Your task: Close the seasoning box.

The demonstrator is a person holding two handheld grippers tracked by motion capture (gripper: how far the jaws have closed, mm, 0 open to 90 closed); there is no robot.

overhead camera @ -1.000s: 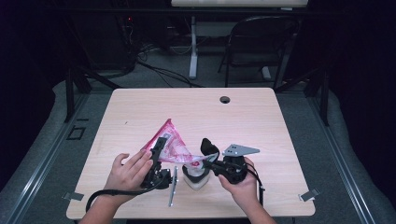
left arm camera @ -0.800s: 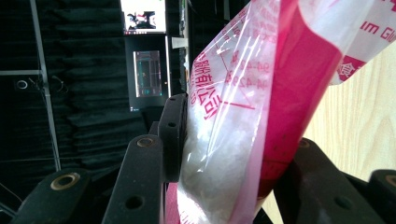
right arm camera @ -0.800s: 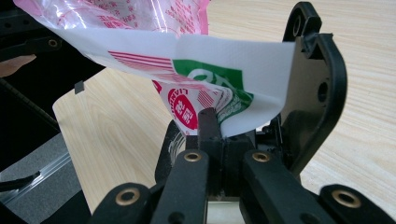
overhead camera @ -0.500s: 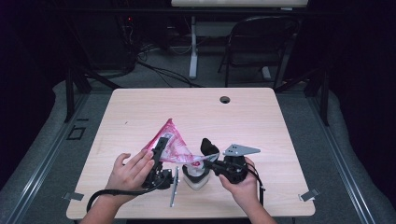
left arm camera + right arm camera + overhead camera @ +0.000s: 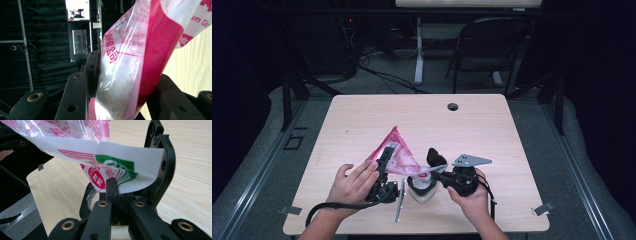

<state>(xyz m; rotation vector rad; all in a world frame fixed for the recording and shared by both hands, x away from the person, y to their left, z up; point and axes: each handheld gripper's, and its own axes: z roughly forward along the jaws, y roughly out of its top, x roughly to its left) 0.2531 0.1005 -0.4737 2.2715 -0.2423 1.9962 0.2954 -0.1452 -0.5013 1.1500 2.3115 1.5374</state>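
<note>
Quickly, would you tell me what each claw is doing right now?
Left claw: shut on the bag.
Right claw: shut on the bag's corner.

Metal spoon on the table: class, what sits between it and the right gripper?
In the high view, a small white container sits between the metal spoon and the right gripper, under the pink bag's corner.

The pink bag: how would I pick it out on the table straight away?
On the light wooden table, look at the near edge where the person's two hands meet. The pink bag hangs between the left hand-held gripper and the right hand-held gripper. It alone is pink-and-clear plastic with white grains inside.
</note>
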